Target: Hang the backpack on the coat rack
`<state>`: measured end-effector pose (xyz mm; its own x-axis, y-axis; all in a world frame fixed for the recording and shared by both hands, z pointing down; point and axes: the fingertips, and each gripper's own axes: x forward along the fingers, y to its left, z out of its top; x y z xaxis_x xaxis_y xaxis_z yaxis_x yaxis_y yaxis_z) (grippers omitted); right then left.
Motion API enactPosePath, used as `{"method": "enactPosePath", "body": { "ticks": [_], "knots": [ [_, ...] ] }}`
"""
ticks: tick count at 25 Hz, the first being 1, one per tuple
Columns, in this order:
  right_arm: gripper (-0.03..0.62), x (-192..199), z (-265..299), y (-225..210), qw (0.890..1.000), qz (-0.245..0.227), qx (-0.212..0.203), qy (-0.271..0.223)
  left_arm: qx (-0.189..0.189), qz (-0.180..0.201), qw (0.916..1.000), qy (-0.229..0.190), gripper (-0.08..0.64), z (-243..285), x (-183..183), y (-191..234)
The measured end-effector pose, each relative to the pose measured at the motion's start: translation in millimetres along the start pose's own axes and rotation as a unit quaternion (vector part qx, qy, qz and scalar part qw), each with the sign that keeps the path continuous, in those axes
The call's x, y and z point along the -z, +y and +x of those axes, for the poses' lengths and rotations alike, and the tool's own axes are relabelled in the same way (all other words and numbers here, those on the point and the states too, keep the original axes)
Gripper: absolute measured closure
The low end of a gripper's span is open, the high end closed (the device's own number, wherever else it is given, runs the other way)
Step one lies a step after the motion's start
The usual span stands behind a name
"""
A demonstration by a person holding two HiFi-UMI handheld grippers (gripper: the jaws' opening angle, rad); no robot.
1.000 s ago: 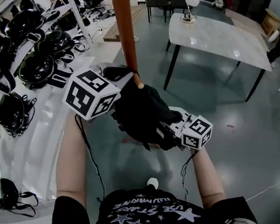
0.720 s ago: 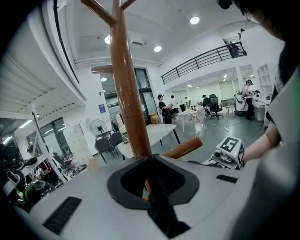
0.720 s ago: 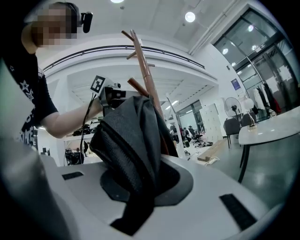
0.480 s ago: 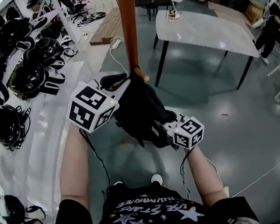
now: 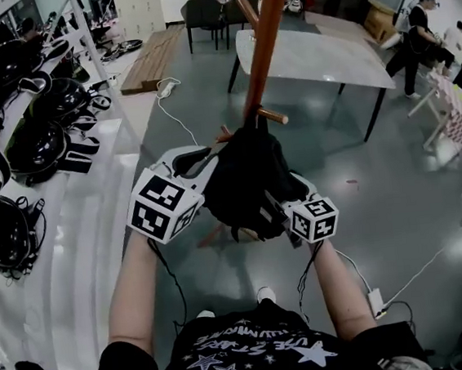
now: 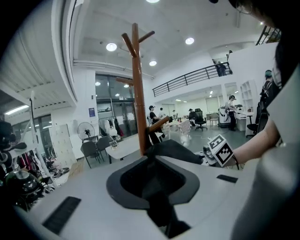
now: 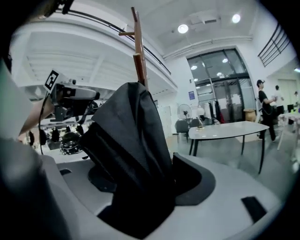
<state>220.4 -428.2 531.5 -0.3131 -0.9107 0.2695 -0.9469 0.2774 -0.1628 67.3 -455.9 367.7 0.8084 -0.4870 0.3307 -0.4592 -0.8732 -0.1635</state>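
Backpack [image 5: 243, 183] hangs against coat rack [image 5: 261, 62] at a lower peg. Left tongs [image 5: 198, 159], jaws just easing apart, pinch its strap to steady it. Right tongs [image 5: 291, 198] have just opened wide to let go, fabric loose between them.

A white table [image 5: 307, 53] and dark chairs [image 5: 201, 15] stand on glossy grey floor [image 5: 405, 203] beside shelving [image 5: 80, 237] holding black helmets [image 5: 34, 147].

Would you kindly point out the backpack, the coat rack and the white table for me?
backpack [image 5: 243, 179], head view, the middle of its black fabric.
coat rack [image 5: 262, 53], head view, its brown wooden pole.
table [image 5: 316, 56], head view, a bare part of its white top.
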Motion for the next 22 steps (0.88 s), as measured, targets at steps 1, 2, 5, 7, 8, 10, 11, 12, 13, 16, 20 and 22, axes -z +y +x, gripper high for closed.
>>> {"method": "enactPosePath", "body": {
  "ticks": [1,2,5,7,8,10,11,12,13,16,20,22],
  "knots": [
    [0.293,3,-3,2,1.0,-0.001,0.023,0.006,0.005,-0.004,1.0,-0.001,0.494,-10,10,3],
    [0.287,5,-8,4,0.999,0.0,0.045,0.009,0.014,-0.007,0.9999,0.001,0.494,-19,20,5],
    [0.285,5,-28,7,0.994,0.033,0.105,-0.005,0.047,-0.018,0.9987,0.008,0.489,-42,53,6],
    [0.285,0,-48,6,0.986,0.065,0.151,-0.031,0.078,-0.028,0.9966,0.006,0.48,-48,72,3],
    [0.285,-1,-59,5,0.981,0.077,0.175,-0.044,0.094,-0.034,0.995,0.006,0.476,-50,83,1],
    [0.285,2,-81,15,0.971,0.093,0.211,-0.063,0.121,-0.049,0.9914,0.013,0.471,-58,109,-4],
    [0.286,5,-93,25,0.967,0.097,0.224,-0.068,0.132,-0.059,0.9892,0.019,0.471,-65,123,-9],
    [0.287,11,-105,36,0.964,0.1,0.237,-0.072,0.145,-0.069,0.9868,0.024,0.471,-72,137,-14],
    [0.287,19,-117,48,0.96,0.105,0.248,-0.071,0.157,-0.078,0.984,0.028,0.471,-78,150,-20],
    [0.335,53,-152,82,0.951,0.13,0.274,-0.056,0.195,-0.097,0.975,0.045,0.471,-90,187,-46],
    [0.467,75,-184,110,0.94,0.153,0.302,-0.049,0.236,-0.109,0.9637,0.06,0.471,-91,209,-76],
    [0.522,80,-181,120,0.939,0.154,0.304,-0.053,0.246,-0.108,0.9611,0.062,0.472,-89,217,-80]
  ]
}}
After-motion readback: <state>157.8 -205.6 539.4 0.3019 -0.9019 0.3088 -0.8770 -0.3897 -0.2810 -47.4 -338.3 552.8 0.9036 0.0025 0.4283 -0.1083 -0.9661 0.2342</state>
